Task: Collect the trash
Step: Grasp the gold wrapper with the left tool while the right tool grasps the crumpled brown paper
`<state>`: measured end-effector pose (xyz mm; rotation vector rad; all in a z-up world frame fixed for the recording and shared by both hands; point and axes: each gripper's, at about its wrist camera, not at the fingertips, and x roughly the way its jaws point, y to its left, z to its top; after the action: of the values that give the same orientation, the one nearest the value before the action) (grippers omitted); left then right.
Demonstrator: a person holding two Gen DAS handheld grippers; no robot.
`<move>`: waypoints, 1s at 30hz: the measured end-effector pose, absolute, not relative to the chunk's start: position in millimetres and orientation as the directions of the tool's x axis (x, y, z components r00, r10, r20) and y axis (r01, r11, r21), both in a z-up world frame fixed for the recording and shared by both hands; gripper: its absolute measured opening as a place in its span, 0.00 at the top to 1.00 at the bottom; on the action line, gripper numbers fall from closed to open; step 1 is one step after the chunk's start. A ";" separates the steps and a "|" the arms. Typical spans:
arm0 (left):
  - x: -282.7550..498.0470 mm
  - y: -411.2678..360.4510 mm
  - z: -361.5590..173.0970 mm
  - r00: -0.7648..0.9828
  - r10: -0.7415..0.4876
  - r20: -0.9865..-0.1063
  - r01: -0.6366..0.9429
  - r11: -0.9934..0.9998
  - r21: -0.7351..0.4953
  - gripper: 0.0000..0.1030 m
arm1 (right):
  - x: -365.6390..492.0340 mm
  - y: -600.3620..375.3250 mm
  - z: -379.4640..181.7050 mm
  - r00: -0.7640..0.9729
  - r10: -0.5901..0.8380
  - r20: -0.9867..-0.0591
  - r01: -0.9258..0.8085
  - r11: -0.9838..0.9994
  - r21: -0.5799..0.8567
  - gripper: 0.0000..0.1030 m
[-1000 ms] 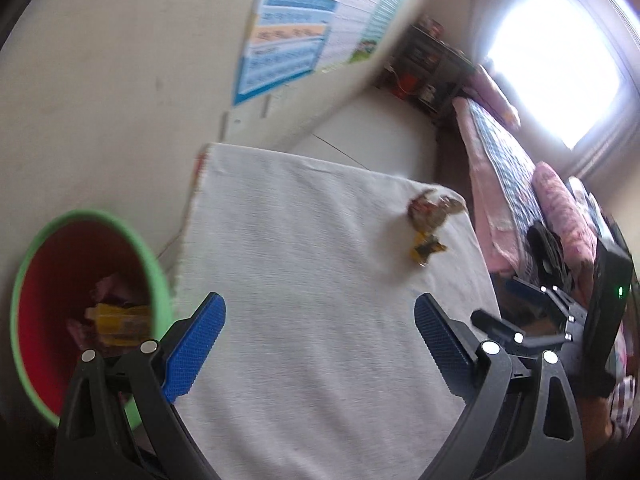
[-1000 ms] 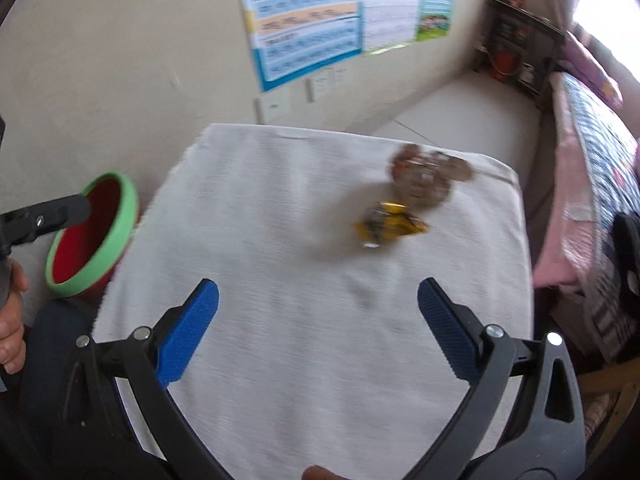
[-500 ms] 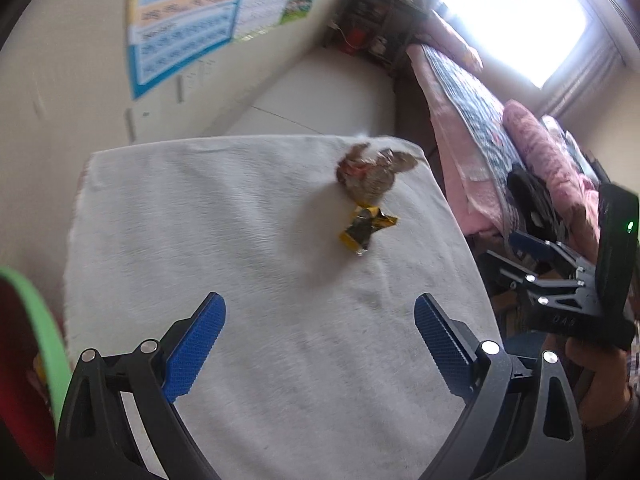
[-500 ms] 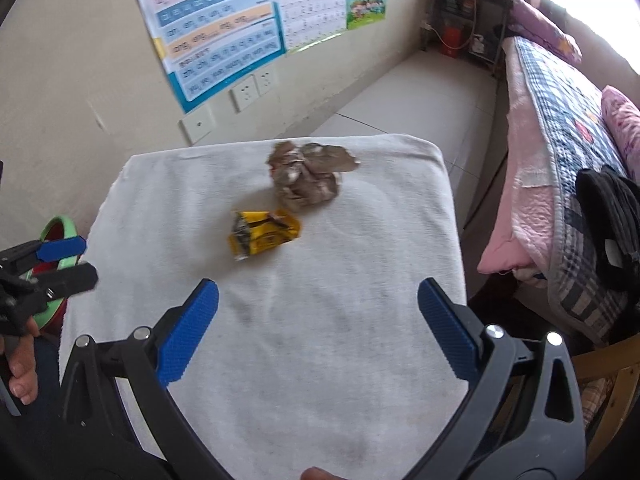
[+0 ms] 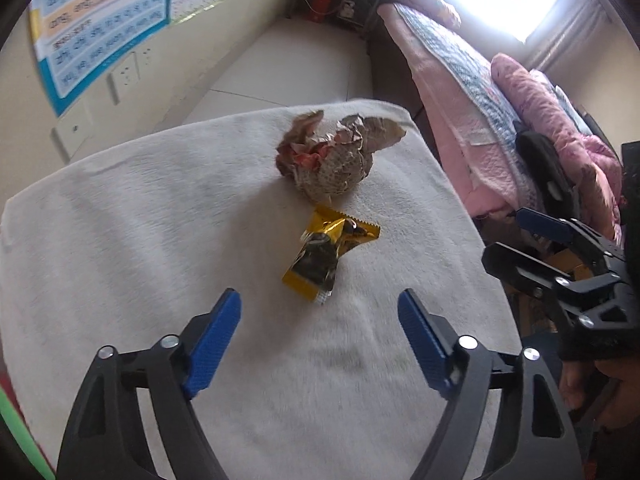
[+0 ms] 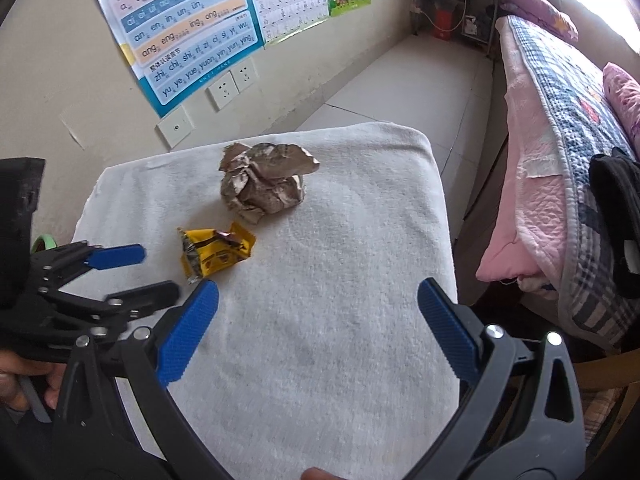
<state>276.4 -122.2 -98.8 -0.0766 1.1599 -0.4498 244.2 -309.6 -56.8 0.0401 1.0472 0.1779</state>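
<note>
Two pieces of trash on a white towel-covered table (image 5: 160, 240): a yellow snack wrapper (image 5: 328, 252) toward the middle, a crumpled brown paper ball (image 5: 332, 164) just beyond it, nearly touching.

Left gripper (image 5: 320, 332) aimed steeply down, jaws closing but well apart, nothing between the blue pads. From the left wrist view, wrapper dead ahead at twelve o'clock, its near end just past the fingertips. Long axis running roughly from six toward one o'clock, so nearly in line with the gripper's reach and across the closing direction: likely a good line-up for a pinch across the narrow width. Paper ball farther out along the same twelve o'clock line.

Right gripper (image 6: 320, 308) spread wide, empty. From the right wrist view, wrapper (image 6: 216, 252) at about eleven o'clock, just beyond the left-hand pad, off the centre line; paper ball (image 6: 264, 188) near twelve o'clock but well ahead. Left gripper (image 6: 136, 272) seen here at nine o'clock, tips just beside the wrapper's left end.

Judged nearer to the wrapper: the left hand. Probably a short push forward and down needed to bracket the foil. Green rim of a bin (image 5: 18, 436) at seven o'clock, down at the table's left edge.
</note>
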 end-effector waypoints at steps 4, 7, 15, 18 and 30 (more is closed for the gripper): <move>289.5 -138.0 -110.2 0.301 -0.401 -0.865 0.338 0.893 -0.296 0.40 | 251.1 -314.3 -65.4 0.477 0.171 -0.862 -0.110 0.985 0.134 0.05; 297.2 -147.1 -121.5 0.270 -0.401 -0.875 0.348 0.889 -0.299 0.56 | 255.1 -314.6 -72.2 0.469 0.179 -0.865 -0.107 0.984 0.145 0.05; 300.0 -137.6 -120.7 0.275 -0.454 -0.847 0.362 0.866 -0.347 0.97 | 269.8 -305.8 -81.5 0.466 0.202 -0.861 -0.107 0.979 0.171 0.05; 299.4 -131.3 -116.3 0.287 -0.461 -0.840 0.365 0.863 -0.349 0.98 | 273.9 -307.5 -83.0 0.469 0.213 -0.857 -0.084 0.977 0.196 0.05; 280.5 -97.4 -106.8 0.336 -0.404 -0.851 0.326 0.897 -0.297 0.98 | 287.4 -277.3 -79.6 0.478 0.239 -0.845 -0.120 0.971 0.207 0.05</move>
<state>280.6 -97.4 -106.8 -0.0780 1.1328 -0.4766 287.4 -277.3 -79.6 0.1247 1.0502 0.2201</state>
